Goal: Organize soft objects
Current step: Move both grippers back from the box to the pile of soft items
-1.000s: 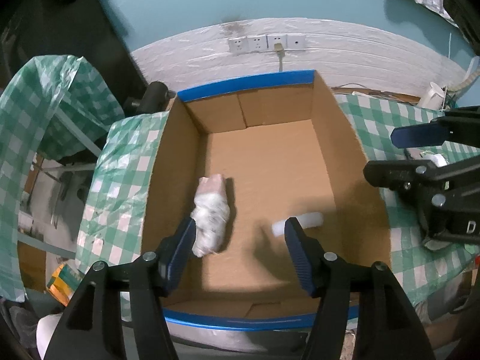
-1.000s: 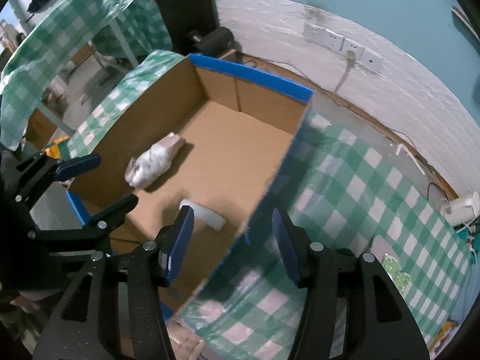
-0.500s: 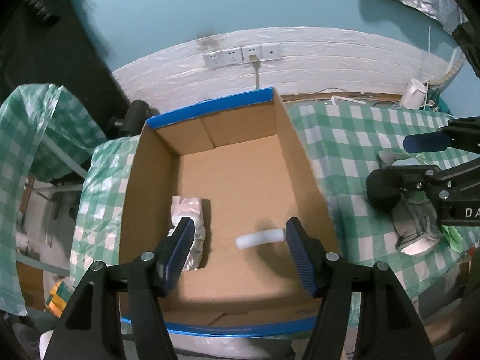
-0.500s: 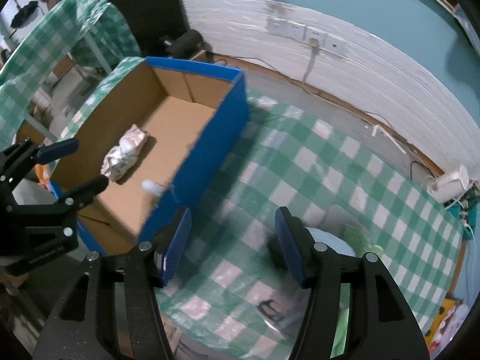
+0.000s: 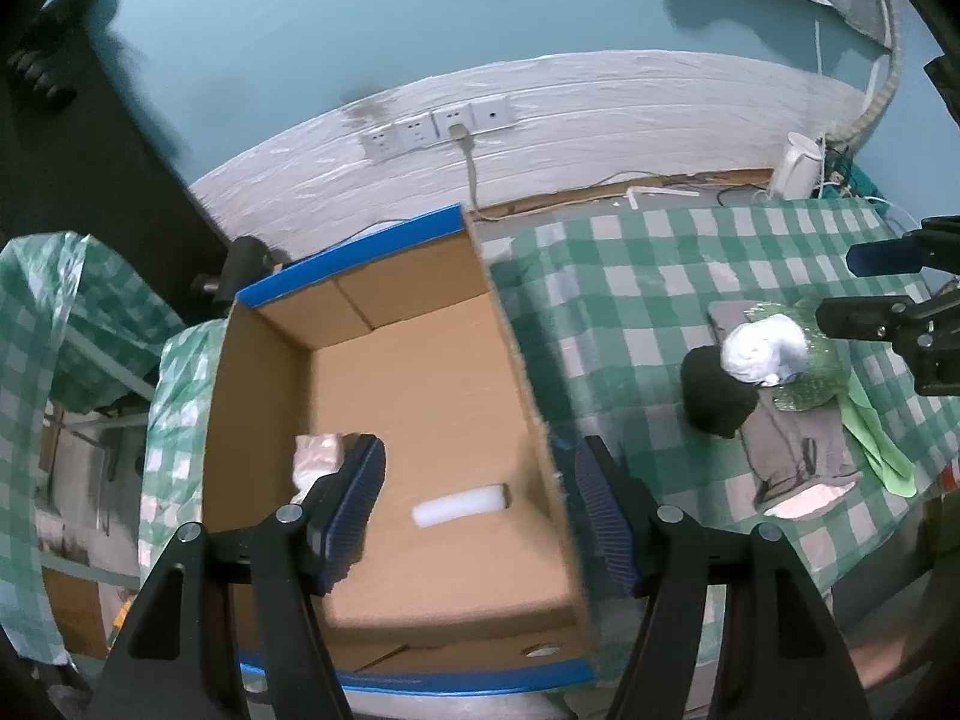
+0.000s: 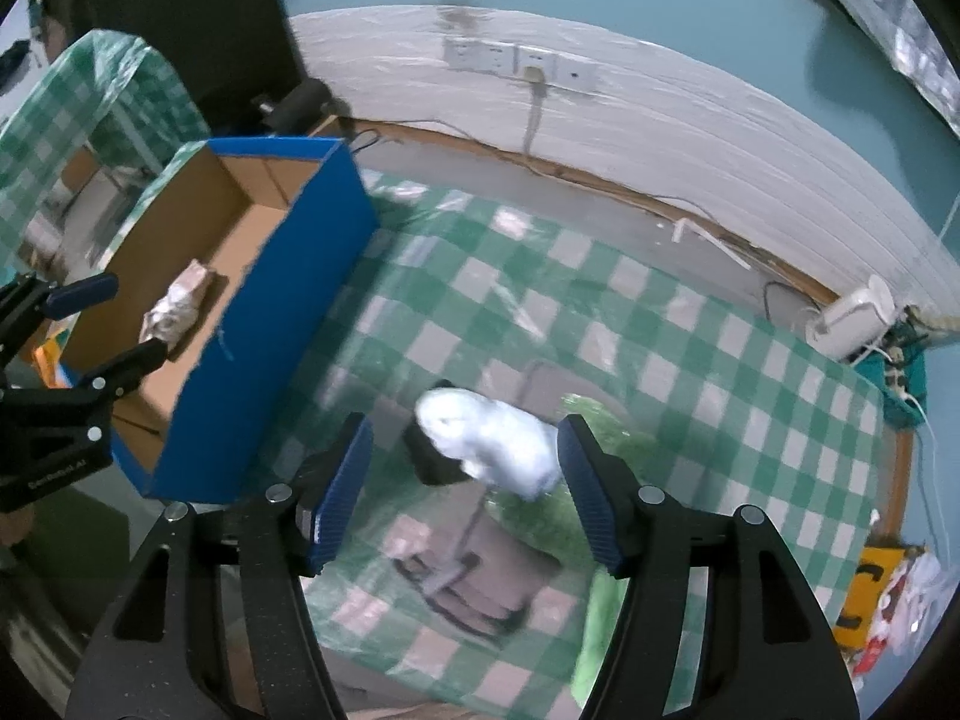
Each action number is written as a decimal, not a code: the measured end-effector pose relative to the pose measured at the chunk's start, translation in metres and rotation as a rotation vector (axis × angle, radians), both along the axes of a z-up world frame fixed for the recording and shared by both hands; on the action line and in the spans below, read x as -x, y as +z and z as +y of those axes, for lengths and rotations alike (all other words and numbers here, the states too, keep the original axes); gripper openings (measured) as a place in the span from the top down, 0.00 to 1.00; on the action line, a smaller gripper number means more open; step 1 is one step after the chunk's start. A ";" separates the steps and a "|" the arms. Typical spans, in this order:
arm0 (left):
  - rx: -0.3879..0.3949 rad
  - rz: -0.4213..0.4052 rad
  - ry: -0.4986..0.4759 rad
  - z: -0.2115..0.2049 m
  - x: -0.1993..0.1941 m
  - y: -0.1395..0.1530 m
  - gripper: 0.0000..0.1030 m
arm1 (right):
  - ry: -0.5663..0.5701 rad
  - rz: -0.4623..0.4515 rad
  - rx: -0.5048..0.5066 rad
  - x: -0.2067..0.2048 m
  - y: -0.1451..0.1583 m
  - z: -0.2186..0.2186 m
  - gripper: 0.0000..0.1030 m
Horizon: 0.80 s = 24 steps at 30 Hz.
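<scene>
While my left tongs (image 5: 477,513) widen with nothing gripped over the cardboard box (image 5: 516,354), one pad hides part of the crumpled pink bundle (image 5: 318,459) beside a white foam roll (image 5: 459,504). My right tongs (image 6: 462,492), opening too and holding nothing, show a blurred white cloth bundle (image 6: 492,441) on the desk (image 6: 660,372).

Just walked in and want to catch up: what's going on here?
A person is sorting soft items into a blue-edged cardboard box with two handheld grippers. A crinkled pale bundle and white foam roll lie inside. Both grippers are empty, jaws opening; the right gripper hangs above a rolled white cloth on the checked tablecloth.
</scene>
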<state>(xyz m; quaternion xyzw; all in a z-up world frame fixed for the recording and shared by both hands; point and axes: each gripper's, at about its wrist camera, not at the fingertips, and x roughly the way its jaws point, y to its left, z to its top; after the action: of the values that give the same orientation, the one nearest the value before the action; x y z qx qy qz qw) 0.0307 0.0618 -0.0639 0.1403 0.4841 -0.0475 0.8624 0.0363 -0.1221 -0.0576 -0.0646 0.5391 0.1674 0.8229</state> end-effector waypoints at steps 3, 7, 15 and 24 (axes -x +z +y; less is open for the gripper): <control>-0.003 -0.001 -0.025 -0.014 0.001 0.000 0.32 | -0.019 -0.004 0.003 0.003 0.000 -0.015 0.37; -0.016 0.002 -0.059 -0.031 -0.001 -0.002 0.32 | -0.043 -0.003 0.003 0.007 -0.002 -0.034 0.37; -0.032 0.008 -0.122 -0.064 -0.004 -0.006 0.28 | -0.100 0.013 0.008 0.014 -0.013 -0.071 0.37; -0.027 0.042 -0.168 -0.089 -0.007 -0.019 0.28 | -0.147 0.058 0.034 0.026 -0.038 -0.103 0.37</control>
<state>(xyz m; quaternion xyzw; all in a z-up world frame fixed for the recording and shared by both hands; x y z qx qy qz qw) 0.0375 -0.0268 -0.0831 0.1911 0.4894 -0.1162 0.8429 0.0103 -0.2251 -0.0960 -0.0341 0.5690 0.0990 0.8157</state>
